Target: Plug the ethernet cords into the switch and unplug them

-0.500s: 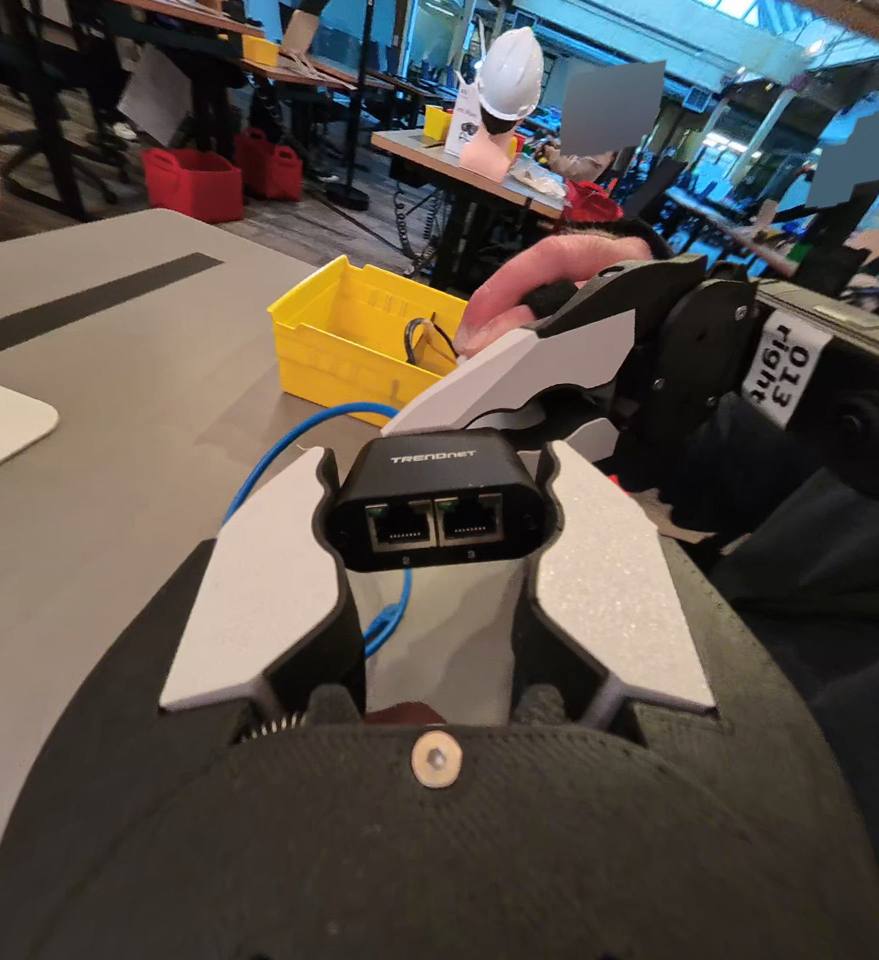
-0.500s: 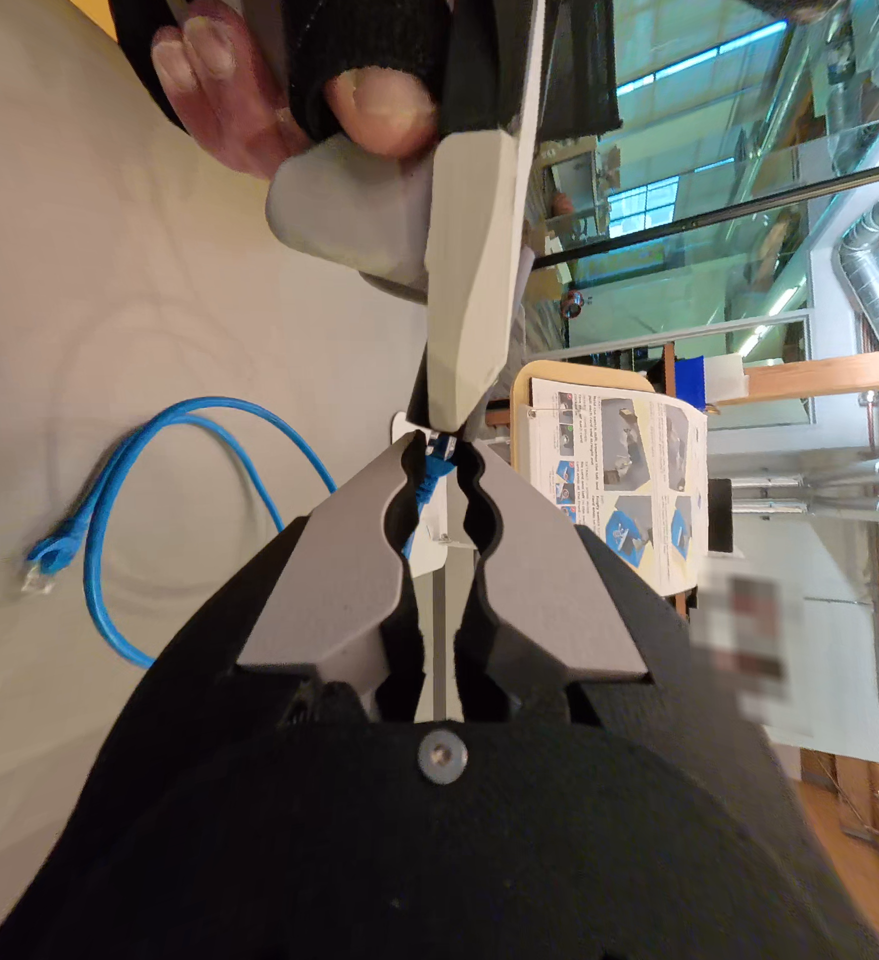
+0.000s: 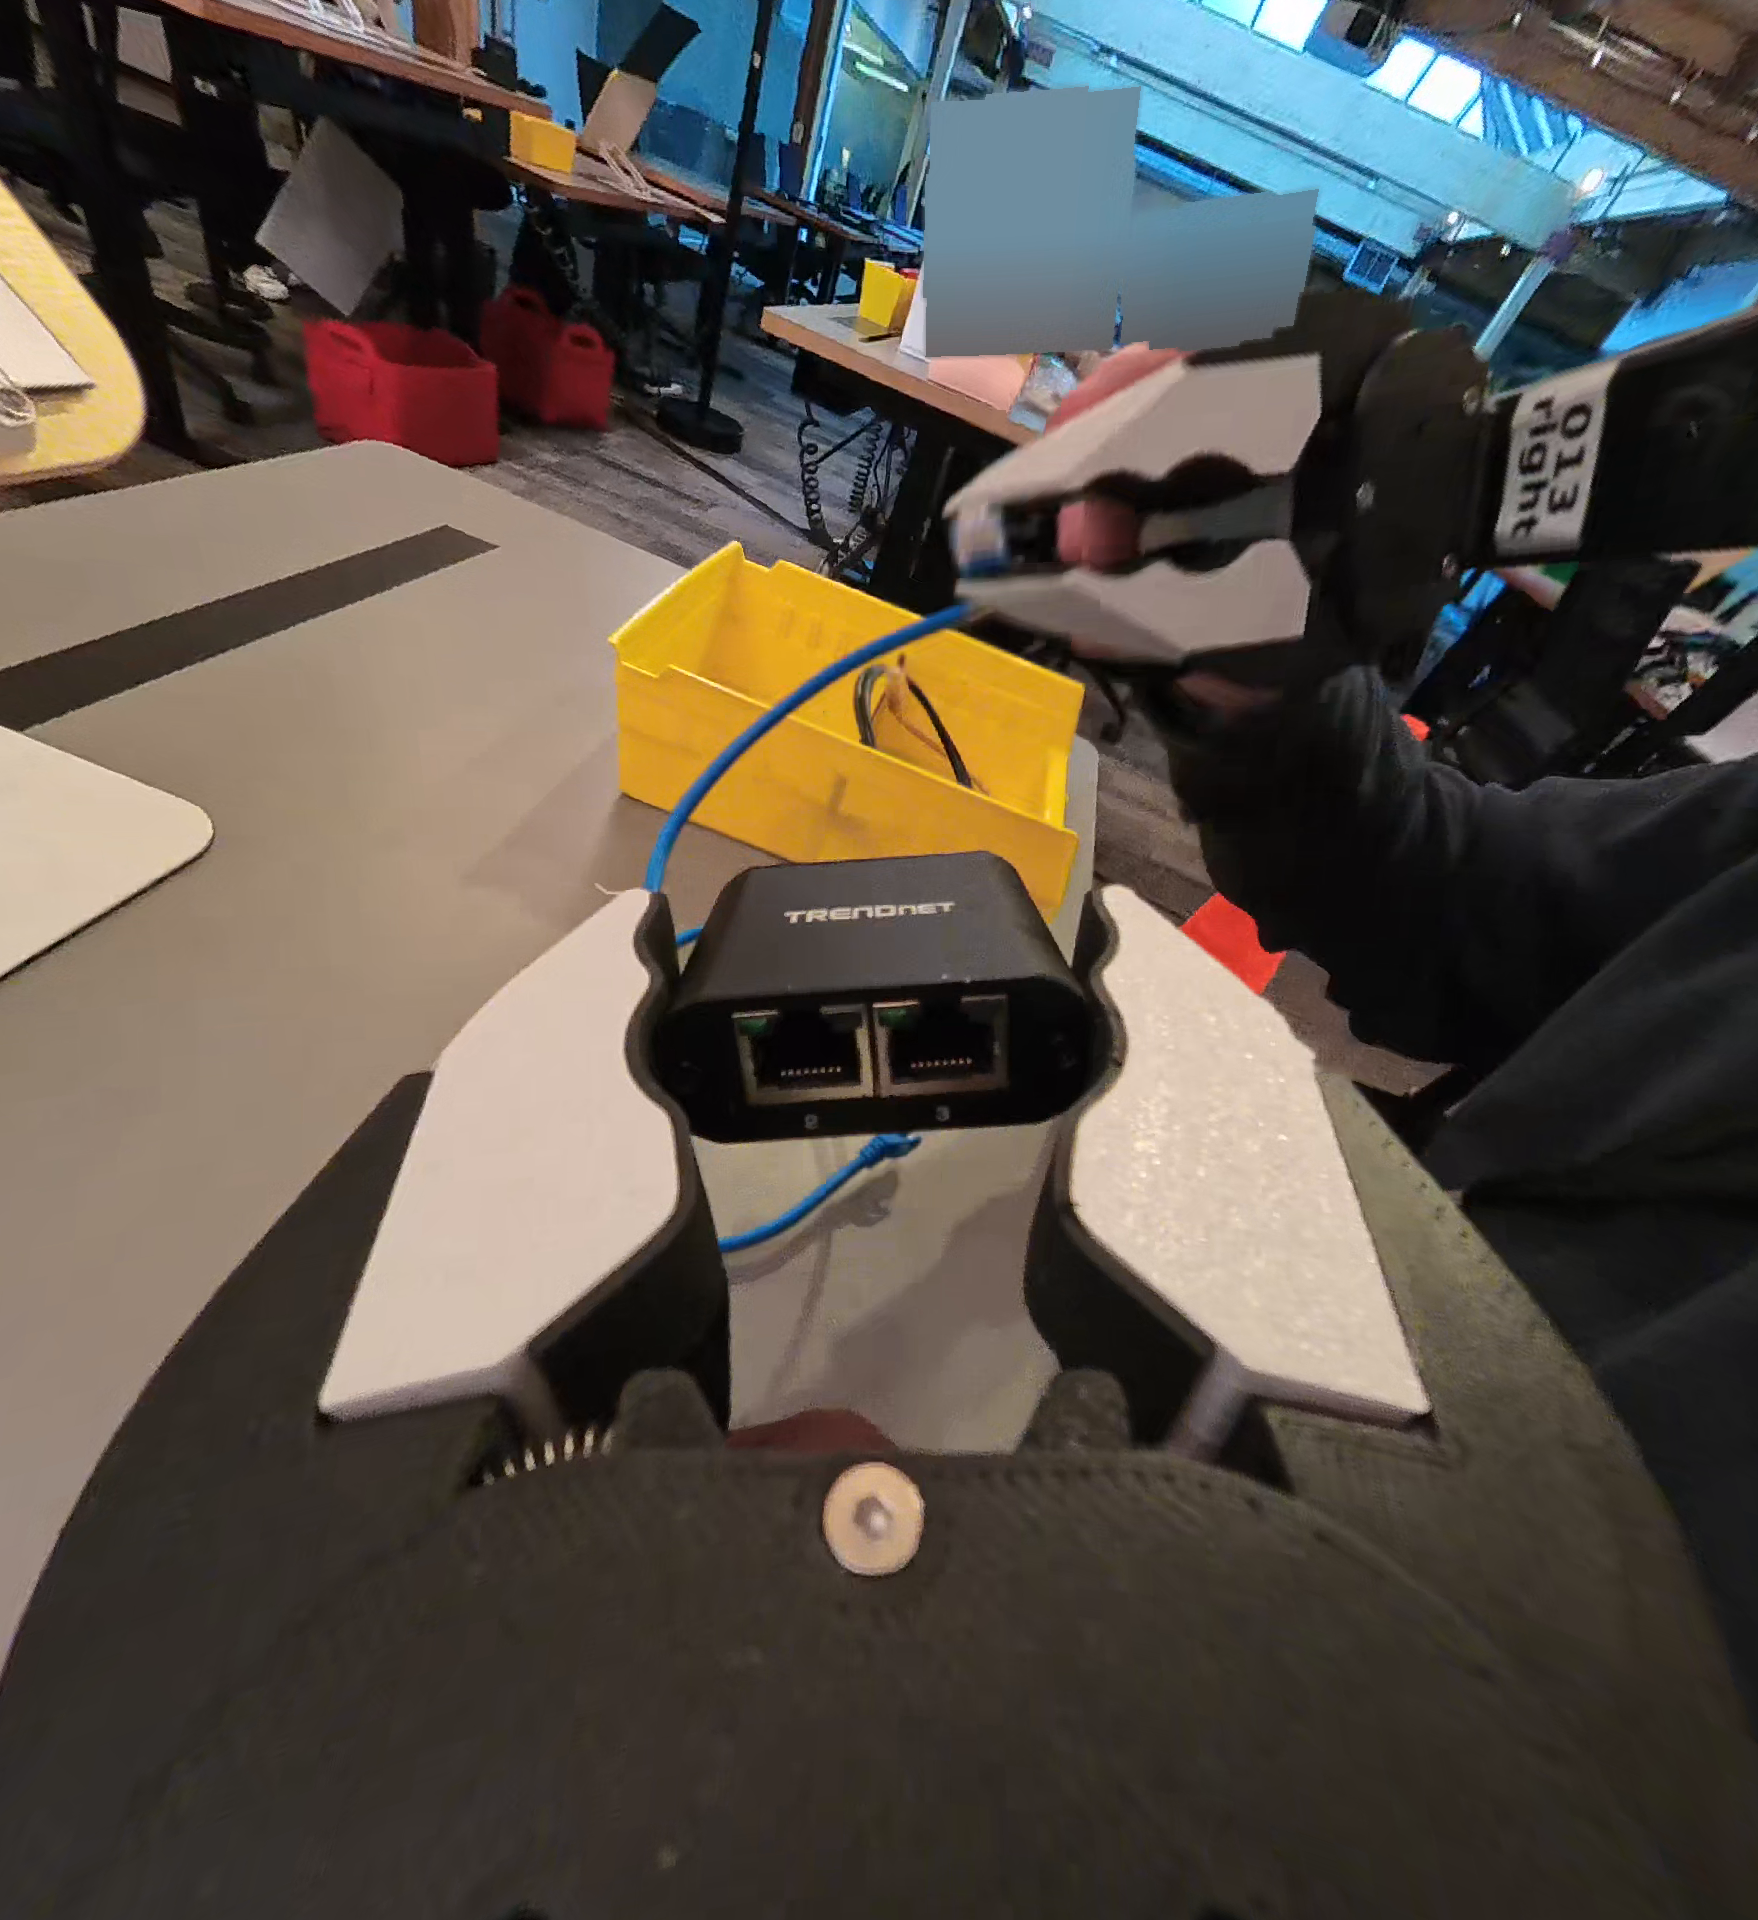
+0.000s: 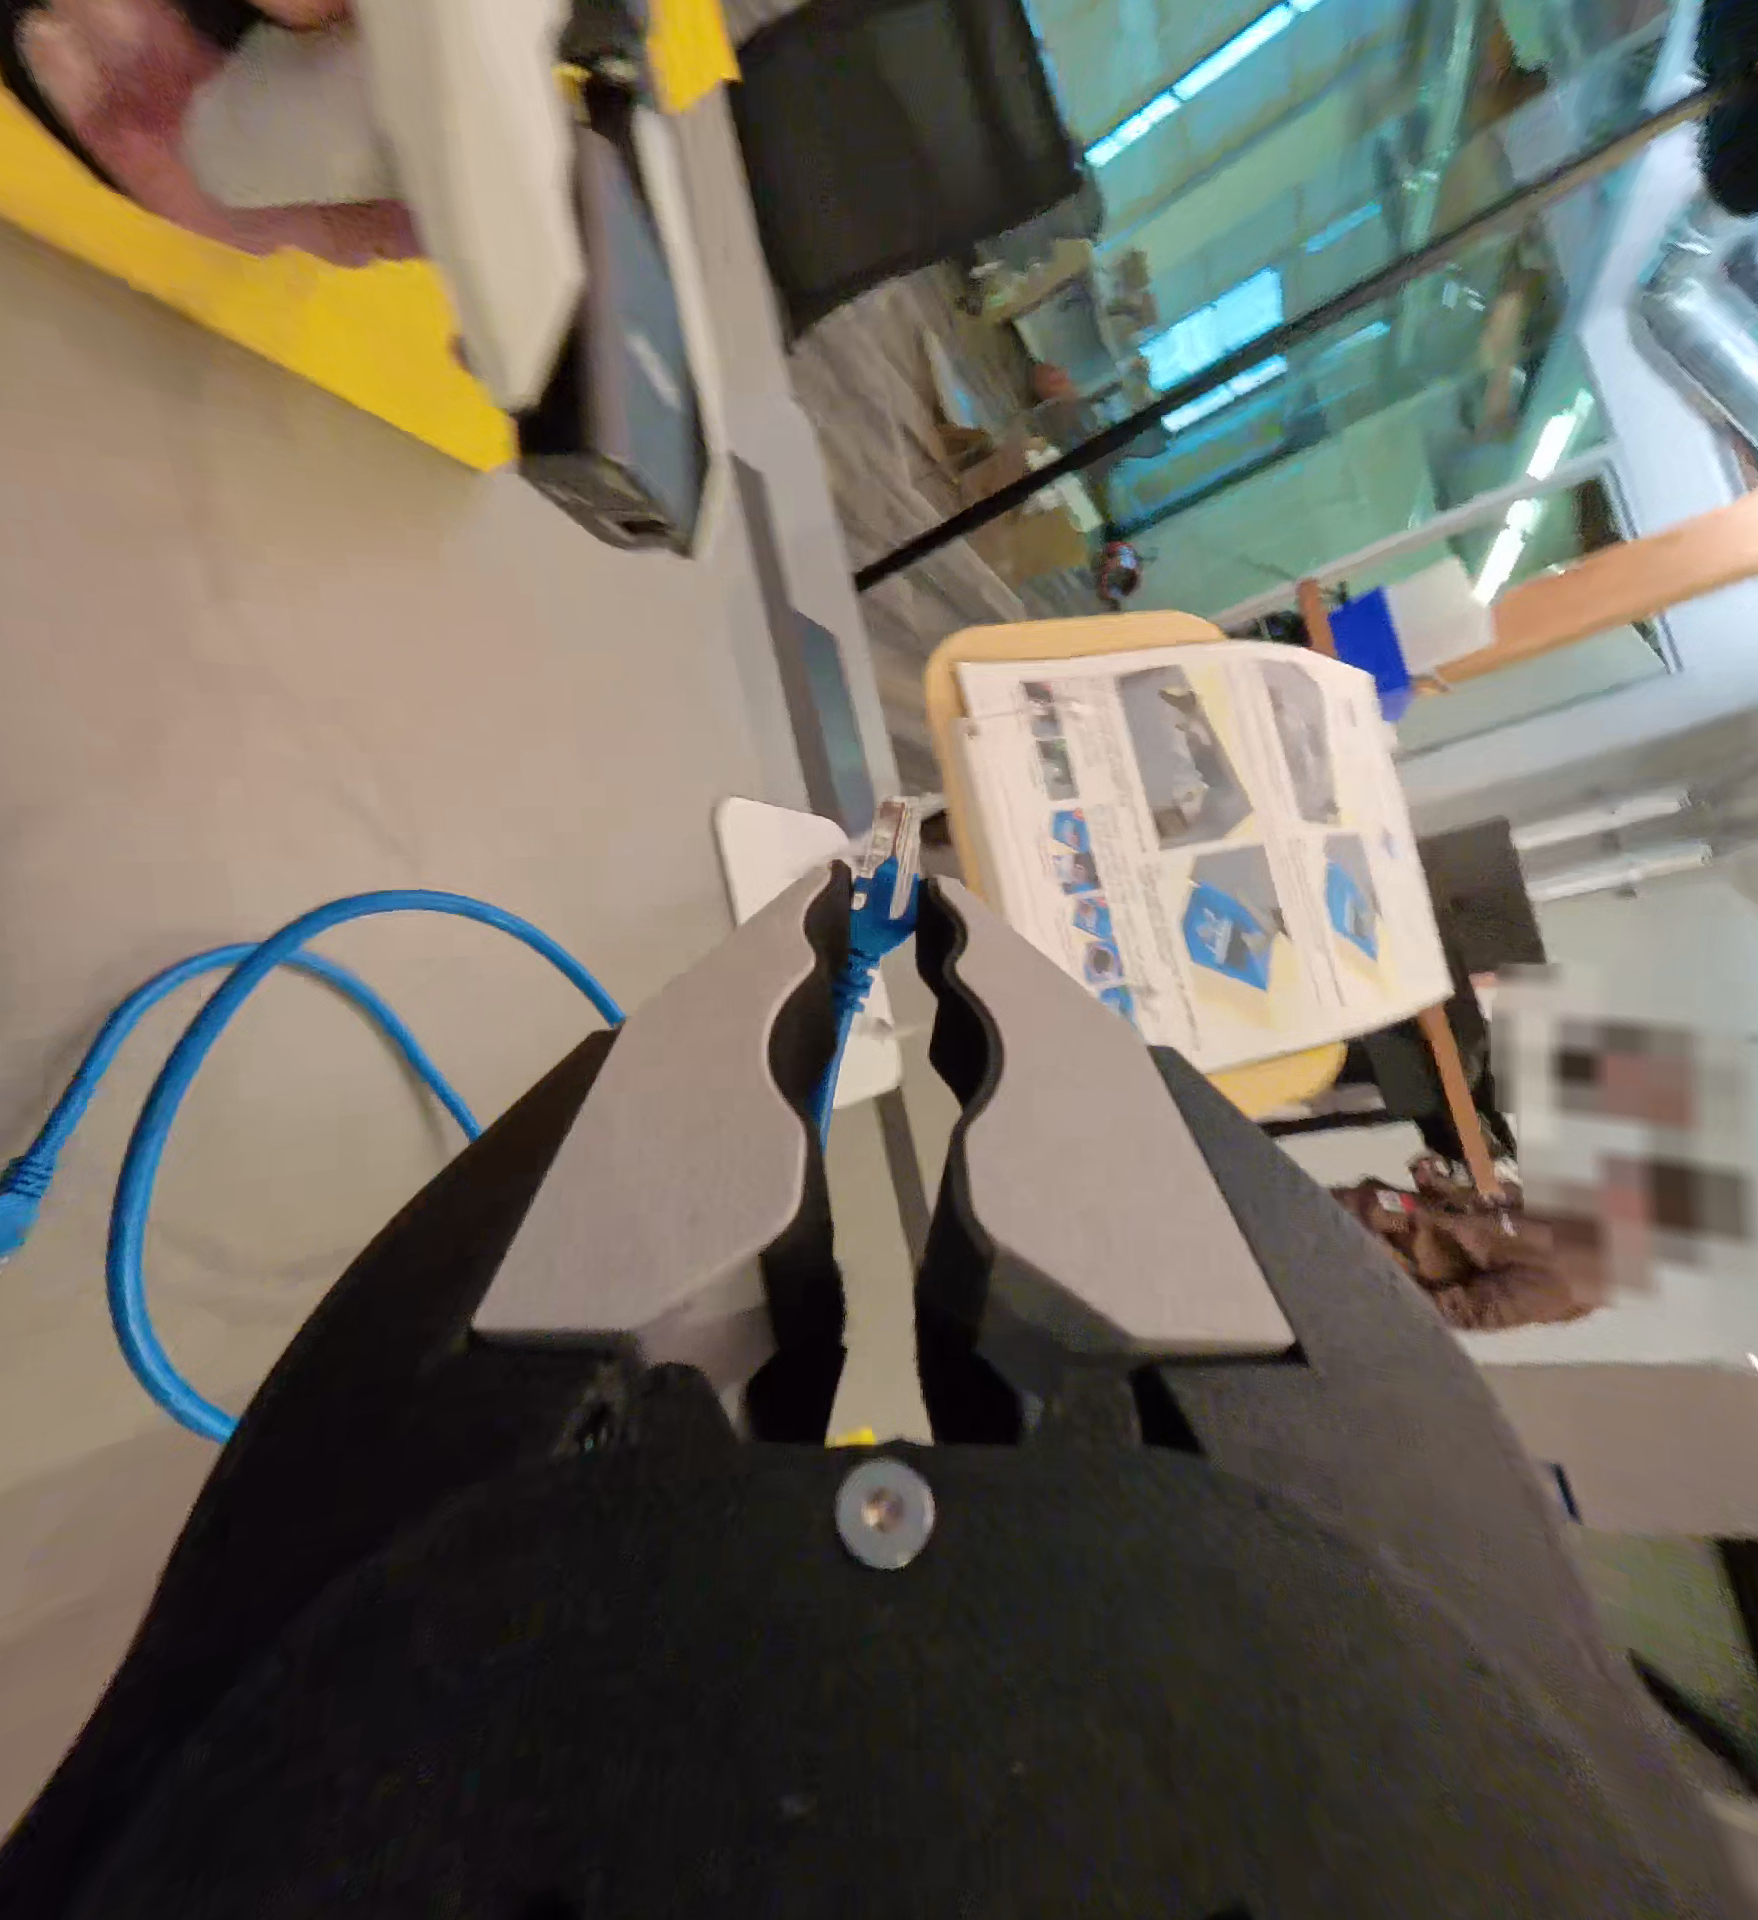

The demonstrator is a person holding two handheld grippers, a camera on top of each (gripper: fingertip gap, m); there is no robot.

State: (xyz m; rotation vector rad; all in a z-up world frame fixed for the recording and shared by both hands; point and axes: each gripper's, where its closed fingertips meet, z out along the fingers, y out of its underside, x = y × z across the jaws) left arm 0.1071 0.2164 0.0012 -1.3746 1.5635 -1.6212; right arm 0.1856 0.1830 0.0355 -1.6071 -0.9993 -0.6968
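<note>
Your left gripper [image 3: 875,997] clamps the black switch [image 3: 875,987], its 2 ports empty, above the grey table [image 3: 283,831]. Your right gripper [image 4: 880,904] pinches the blue cord [image 4: 335,935] by its plug, up beside the yellow bin [image 3: 750,717].

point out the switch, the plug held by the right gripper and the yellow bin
switch [image 3: 870,940]: left wrist view, black top face
plug [image 4: 890,831]: right wrist view, clear tip
yellow bin [image 3: 750,748]: left wrist view, front wall

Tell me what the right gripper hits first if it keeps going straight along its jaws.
Probably nothing close. The right gripper, shut on the plug, points above the table toward the white stand base and the clipboard beyond. Depth is unclear. The switch lies off that line.
</note>
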